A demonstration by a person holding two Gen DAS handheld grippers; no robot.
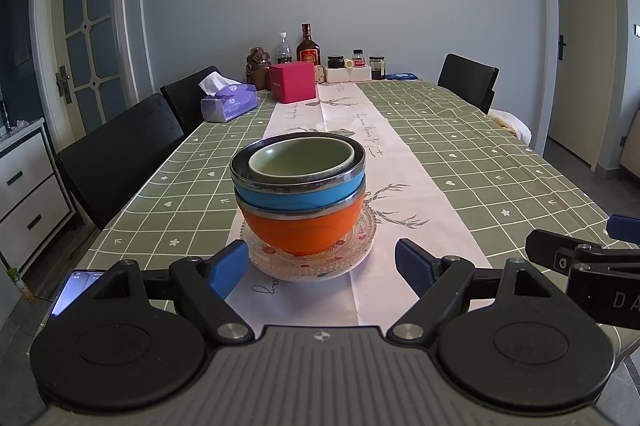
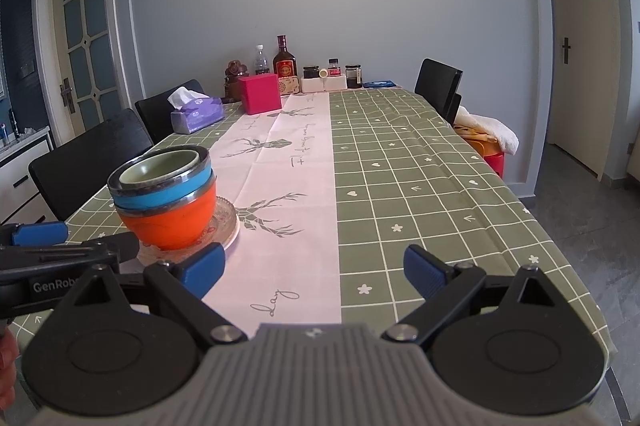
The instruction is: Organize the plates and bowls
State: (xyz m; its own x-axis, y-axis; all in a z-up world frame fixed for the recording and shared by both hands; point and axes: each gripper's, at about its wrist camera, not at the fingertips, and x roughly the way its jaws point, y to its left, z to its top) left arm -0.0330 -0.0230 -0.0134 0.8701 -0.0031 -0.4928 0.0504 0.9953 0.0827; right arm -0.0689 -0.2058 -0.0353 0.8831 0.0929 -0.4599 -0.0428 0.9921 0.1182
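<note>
A stack stands on the table runner: a green bowl [image 1: 302,156] inside a blue bowl [image 1: 300,196], inside an orange bowl [image 1: 300,232], on a clear glass plate [image 1: 360,246] over a white plate. My left gripper [image 1: 322,268] is open and empty, just short of the stack, its fingers either side of the plate's near edge. My right gripper [image 2: 314,272] is open and empty, over the runner to the right of the stack [image 2: 166,194]. Its left fingertip [image 2: 202,268] is close to the glass plate [image 2: 226,222].
At the table's far end are a red box [image 1: 292,82], a tissue pack [image 1: 228,102], bottles and jars [image 1: 308,48]. Black chairs [image 1: 120,158] stand along the left side and one at the far right [image 1: 468,78]. A phone [image 1: 70,292] lies at the near left edge.
</note>
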